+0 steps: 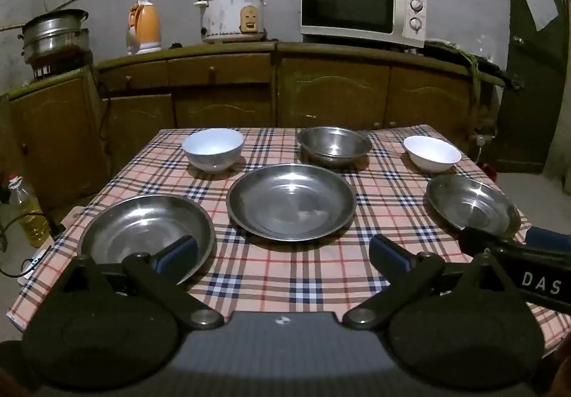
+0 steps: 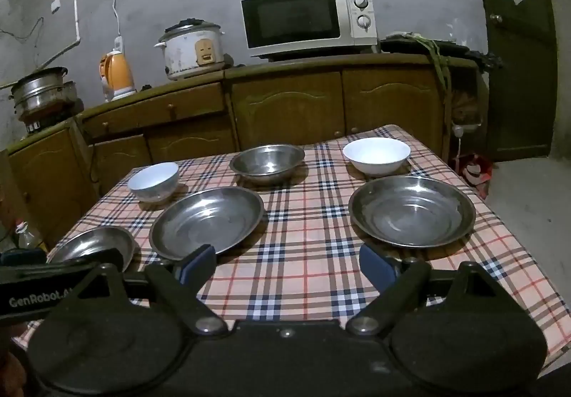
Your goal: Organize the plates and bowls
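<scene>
Three steel plates lie on the plaid table: a left plate (image 1: 142,229) (image 2: 94,243), a middle plate (image 1: 291,200) (image 2: 208,218) and a right plate (image 1: 471,206) (image 2: 412,209). Behind them stand a pale blue bowl (image 1: 213,147) (image 2: 154,180), a steel bowl (image 1: 333,144) (image 2: 267,161) and a white bowl (image 1: 432,151) (image 2: 376,154). My left gripper (image 1: 282,254) is open and empty, low over the front edge, its left finger over the left plate. My right gripper (image 2: 287,266) is open and empty, just in front of the middle and right plates.
The plaid tablecloth (image 1: 285,275) covers a small table. Behind it a wooden cabinet (image 1: 278,90) carries a microwave (image 1: 360,10), a rice cooker (image 1: 232,13), an orange kettle (image 1: 144,26) and steel pots (image 1: 53,33). An oil bottle (image 1: 30,215) stands on the floor at left. A door (image 2: 517,40) is at right.
</scene>
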The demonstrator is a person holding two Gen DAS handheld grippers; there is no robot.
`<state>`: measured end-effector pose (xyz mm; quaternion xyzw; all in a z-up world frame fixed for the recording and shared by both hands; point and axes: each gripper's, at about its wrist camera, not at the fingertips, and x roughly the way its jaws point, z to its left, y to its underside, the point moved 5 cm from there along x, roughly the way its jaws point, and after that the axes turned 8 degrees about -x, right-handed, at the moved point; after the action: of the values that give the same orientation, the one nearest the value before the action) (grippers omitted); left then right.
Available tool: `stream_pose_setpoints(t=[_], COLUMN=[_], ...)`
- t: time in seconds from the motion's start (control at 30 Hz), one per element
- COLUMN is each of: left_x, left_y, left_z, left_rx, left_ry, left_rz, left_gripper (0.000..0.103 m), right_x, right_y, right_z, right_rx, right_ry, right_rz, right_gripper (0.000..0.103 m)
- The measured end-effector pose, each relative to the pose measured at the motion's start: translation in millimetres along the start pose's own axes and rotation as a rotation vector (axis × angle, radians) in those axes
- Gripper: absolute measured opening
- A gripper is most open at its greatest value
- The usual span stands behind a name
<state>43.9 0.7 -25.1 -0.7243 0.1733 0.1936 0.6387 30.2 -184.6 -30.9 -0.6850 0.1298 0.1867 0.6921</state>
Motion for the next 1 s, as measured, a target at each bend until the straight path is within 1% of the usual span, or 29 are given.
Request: stream_pose_setpoints(t=[0.1, 0.17, 0.27, 0.3, 0.33, 0.47, 1.0], left_x=[2.0, 2.2, -0.3, 0.7, 0.8, 2.1, 7.5], left_y=[-0.5, 0.1, 2.3, 3.8, 4.0, 6.1, 7.9], left_z=[1.9, 4.9, 0.8, -0.4, -0.4, -2.8, 1.7], left_rx=[-0.013, -0.025, -0.010, -0.005, -0.002, 0.010, -0.003], left_ry=[0.011, 0.018, 0.020, 0.021, 0.024, 0.026, 0.025], left_rz=[0.009, -0.004, -0.010, -0.010, -0.009, 0.000, 0.014], left_gripper=[0.103, 0.103, 0.103, 0.103, 0.103, 0.103, 0.103], right_x=[0.4, 0.1, -2.0, -4.8, -3.9, -3.9, -0.4], right_y=[0.3, 0.7, 1.9, -0.4, 2.9, 3.2, 4.5], right_z=[-1.5, -2.8, -2.9, -7.8, -1.5, -3.1, -4.2], right_rx=[-0.006, -0.008, -0.011, 0.008, 0.004, 0.006, 0.009], right_ry=[0.001, 0.003, 0.005, 0.018, 0.030, 0.032, 0.036], right_rz=[0.001, 0.002, 0.006, -0.005, -0.005, -0.005, 0.007], right_gripper=[0.103, 0.103, 0.103, 0.103, 0.103, 0.103, 0.103])
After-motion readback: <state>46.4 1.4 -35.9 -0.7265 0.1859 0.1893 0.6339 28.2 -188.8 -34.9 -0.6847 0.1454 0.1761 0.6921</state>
